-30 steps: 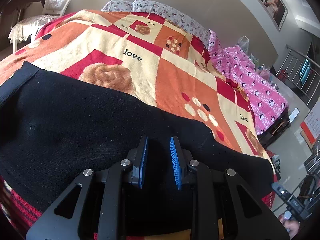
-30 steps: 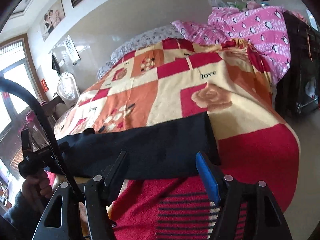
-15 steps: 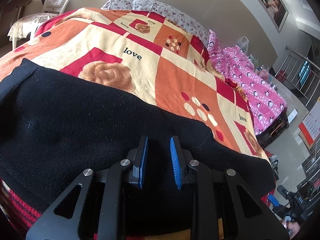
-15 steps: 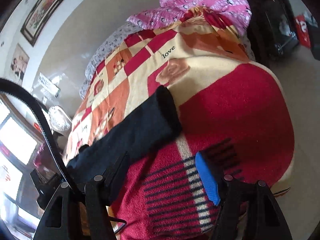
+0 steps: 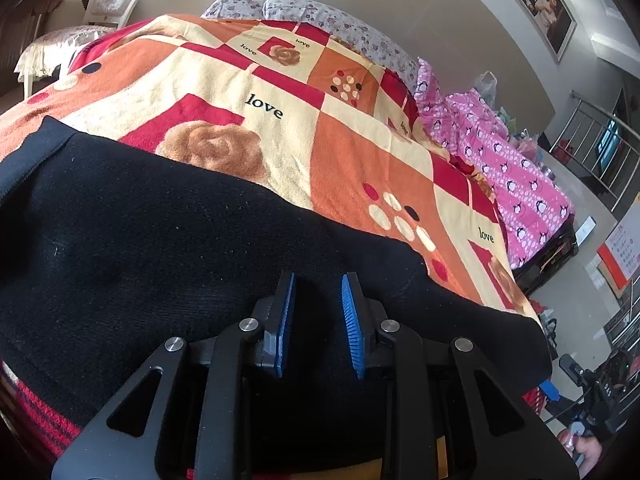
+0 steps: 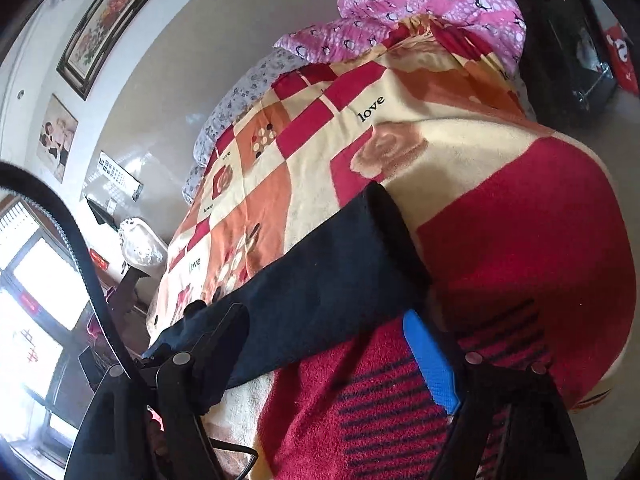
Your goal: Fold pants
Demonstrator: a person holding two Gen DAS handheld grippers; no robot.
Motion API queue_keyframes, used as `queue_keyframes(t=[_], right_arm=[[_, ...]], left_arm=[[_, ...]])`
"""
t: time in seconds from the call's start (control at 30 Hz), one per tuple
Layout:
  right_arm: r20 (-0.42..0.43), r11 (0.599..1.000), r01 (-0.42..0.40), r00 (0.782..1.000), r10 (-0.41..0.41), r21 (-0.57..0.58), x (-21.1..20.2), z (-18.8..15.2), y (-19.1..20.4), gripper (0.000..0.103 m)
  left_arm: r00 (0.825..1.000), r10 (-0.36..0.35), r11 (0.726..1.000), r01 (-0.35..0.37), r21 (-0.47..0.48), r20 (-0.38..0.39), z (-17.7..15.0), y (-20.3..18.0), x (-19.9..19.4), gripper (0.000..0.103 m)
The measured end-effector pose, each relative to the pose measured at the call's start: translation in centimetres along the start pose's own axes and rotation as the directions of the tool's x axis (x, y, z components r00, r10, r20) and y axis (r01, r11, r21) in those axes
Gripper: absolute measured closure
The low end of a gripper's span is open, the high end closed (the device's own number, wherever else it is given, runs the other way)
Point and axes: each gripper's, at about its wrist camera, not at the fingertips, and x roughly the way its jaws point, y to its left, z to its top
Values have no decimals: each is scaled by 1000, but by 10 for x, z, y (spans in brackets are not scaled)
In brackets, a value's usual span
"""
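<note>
Black knit pants (image 5: 168,248) lie spread flat along the near edge of a bed with an orange, red and cream "love" blanket (image 5: 352,160). My left gripper (image 5: 318,324) hovers just over the wide waist part, its blue pads a small gap apart, holding nothing. In the right wrist view the pants' leg (image 6: 320,292) runs to a ribbed cuff (image 6: 394,232). My right gripper (image 6: 328,352) is wide open and tilted, close above the leg's near edge, empty.
A pink penguin quilt (image 5: 516,168) is heaped at the bed's far right side. Floral pillows (image 5: 328,24) lie at the head. A white chair (image 5: 96,4) stands at the left. The floor drops off beyond the red blanket corner (image 6: 540,248).
The right gripper has rolled and swung, so its view tilts and the leg cuff sits closer. The left gripper has barely moved. The pants lie as before.
</note>
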Motion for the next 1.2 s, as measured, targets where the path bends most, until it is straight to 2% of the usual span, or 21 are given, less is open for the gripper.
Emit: queue_keyframes(t=[0.2, 0.27, 0.33, 0.4, 0.53, 0.63, 0.77, 0.93, 1.2], right_arm=[[32, 998, -17, 999, 15, 55, 5, 9, -6, 25], [36, 999, -11, 999, 10, 37, 5, 8, -4, 25], [44, 1000, 3, 999, -3, 2, 5, 5, -1, 25], [50, 1000, 17, 999, -17, -16, 5, 4, 2, 24], [41, 999, 30, 999, -28, -40, 10, 4, 6, 15], [22, 996, 59, 998, -58, -72, 15, 5, 12, 14], [27, 994, 70, 997, -68, -81, 16, 4, 12, 14], [92, 1000, 25, 995, -26, 16, 8, 0, -1, 23], [70, 999, -6, 998, 3, 43, 7, 6, -5, 23]], left_arm=[[1000, 10, 1000, -11, 27, 3, -1, -3, 2, 75], [1000, 15, 999, -15, 43, 5, -2, -6, 2, 72], [1000, 7, 998, -7, 62, 5, -3, -9, 2, 64], [1000, 11, 997, -11, 80, 6, -3, -11, 3, 61], [1000, 21, 995, -22, 92, 7, -3, -13, 4, 61], [1000, 11, 996, -12, 83, 5, -3, -13, 4, 61], [1000, 6, 997, -6, 79, 4, -3, -12, 4, 61], [1000, 5, 997, -6, 78, 5, -3, -12, 4, 61], [1000, 2, 997, -2, 76, 0, -3, -11, 4, 61]])
